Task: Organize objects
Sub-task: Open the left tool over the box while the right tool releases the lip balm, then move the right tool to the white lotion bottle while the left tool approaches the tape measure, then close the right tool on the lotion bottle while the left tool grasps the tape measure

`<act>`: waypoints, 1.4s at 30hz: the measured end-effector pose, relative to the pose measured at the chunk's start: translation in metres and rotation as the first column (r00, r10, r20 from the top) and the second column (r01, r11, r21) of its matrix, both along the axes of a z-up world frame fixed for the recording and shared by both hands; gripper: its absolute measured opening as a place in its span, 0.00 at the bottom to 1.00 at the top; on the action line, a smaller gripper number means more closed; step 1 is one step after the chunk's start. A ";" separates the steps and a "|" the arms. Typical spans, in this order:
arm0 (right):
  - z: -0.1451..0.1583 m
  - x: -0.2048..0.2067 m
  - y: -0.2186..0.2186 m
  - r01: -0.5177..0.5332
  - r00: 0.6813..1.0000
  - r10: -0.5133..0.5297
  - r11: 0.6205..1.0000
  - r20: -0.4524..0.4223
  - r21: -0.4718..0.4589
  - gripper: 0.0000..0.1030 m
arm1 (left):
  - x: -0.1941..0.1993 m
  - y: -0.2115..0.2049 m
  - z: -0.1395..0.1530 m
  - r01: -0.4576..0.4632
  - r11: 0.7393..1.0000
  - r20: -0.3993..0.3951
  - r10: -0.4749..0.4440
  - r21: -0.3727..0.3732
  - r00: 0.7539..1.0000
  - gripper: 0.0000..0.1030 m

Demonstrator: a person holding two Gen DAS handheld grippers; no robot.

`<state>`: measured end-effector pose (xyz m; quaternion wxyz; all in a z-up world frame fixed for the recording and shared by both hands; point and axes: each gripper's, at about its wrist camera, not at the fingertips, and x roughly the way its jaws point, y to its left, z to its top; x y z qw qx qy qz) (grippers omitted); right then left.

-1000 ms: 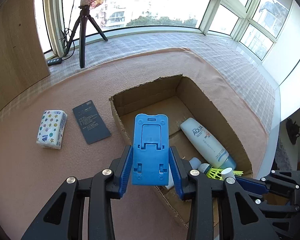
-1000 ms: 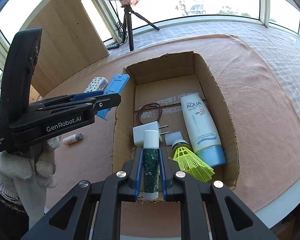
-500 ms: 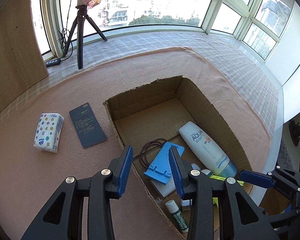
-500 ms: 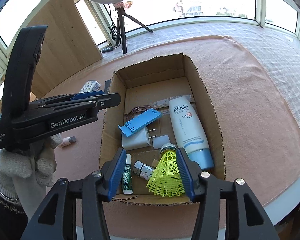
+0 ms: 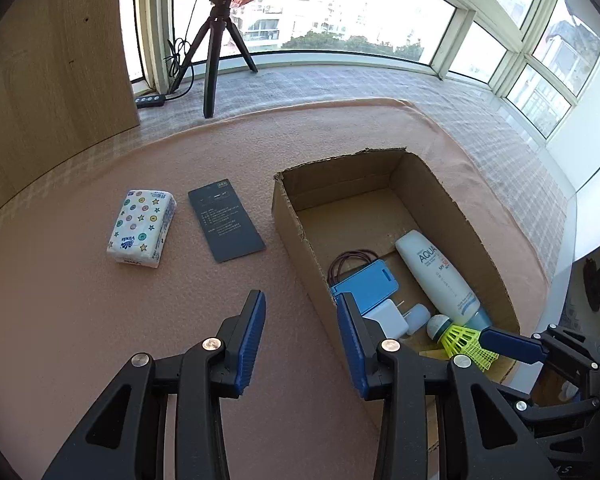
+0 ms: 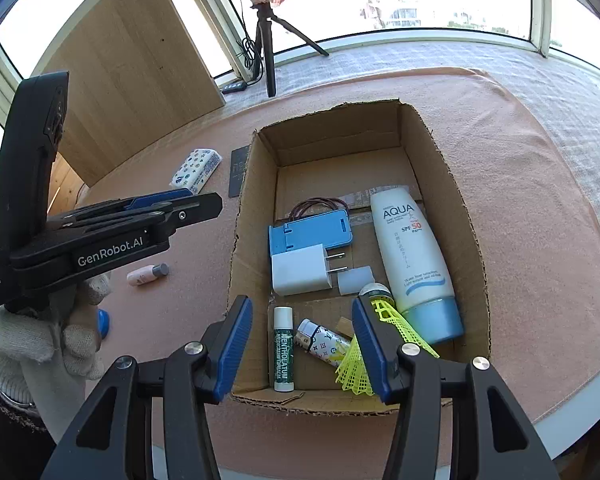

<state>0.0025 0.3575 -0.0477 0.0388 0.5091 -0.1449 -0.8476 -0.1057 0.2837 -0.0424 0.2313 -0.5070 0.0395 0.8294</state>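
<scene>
Cardboard box [image 6: 466, 216] sat open on the pink-covered table [image 5: 100, 320], holding most of the things: a white AQUA sunscreen tube [image 6: 410, 256] along its right side, a blue phone stand [image 6: 310, 234] lying flat beside it over a coil of brown cord [image 6: 316, 205], a white plug adapter [image 6: 302, 270] just in front of the stand, a small translucent cap [image 6: 354, 280], a green lip balm stick [image 6: 283, 354], a small patterned bottle [image 6: 320, 340] and a yellow shuttlecock [image 6: 400, 320] at the near end. The right gripper [image 6: 302, 346] hung over that near end with its blue fingers [image 6: 234, 346] apart and nothing pressed between them; its jaws had just been opening, and the lip balm lay loose on the box floor below the gap. The left gripper [image 5: 300, 338] hovered over the table at the box's left wall, fingers [image 5: 252, 336] apart and empty, gripped by a hand [image 6: 40, 344] in a white glove. Outside the box, a tissue pack [image 5: 142, 228] and a dark card [image 5: 226, 219] lay side by side on the table, and a small pink bottle [image 6: 146, 274] lay nearer the gloved hand.
</scene>
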 end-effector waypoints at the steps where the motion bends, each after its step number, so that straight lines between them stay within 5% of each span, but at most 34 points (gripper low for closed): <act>1: 0.000 -0.001 -0.002 -0.004 1.000 0.004 1.000 0.001 -0.002 0.47 | 0.002 -0.008 0.000 -0.014 1.000 0.000 0.014 -0.002 1.000 0.39; 12: 0.000 -0.020 -0.053 -0.114 0.993 0.114 0.993 -0.003 -0.013 0.47 | 0.022 -0.117 0.000 -0.183 0.983 0.015 0.184 -0.028 0.983 0.45; 25: -0.013 -0.060 -0.138 -0.308 0.951 0.309 0.951 0.031 -0.006 0.47 | 0.062 -0.251 -0.026 -0.386 0.921 0.079 0.389 -0.048 0.918 0.45; 35: -0.028 -0.091 -0.196 -0.449 0.892 0.446 0.893 0.068 0.023 0.47 | 0.088 -0.292 -0.048 -0.428 0.902 0.132 0.431 -0.047 0.893 0.48; 42: -0.051 -0.119 -0.216 -0.478 0.869 0.475 0.878 0.137 -0.016 0.47 | 0.097 -0.287 -0.055 -0.402 0.914 0.145 0.405 -0.054 0.903 0.51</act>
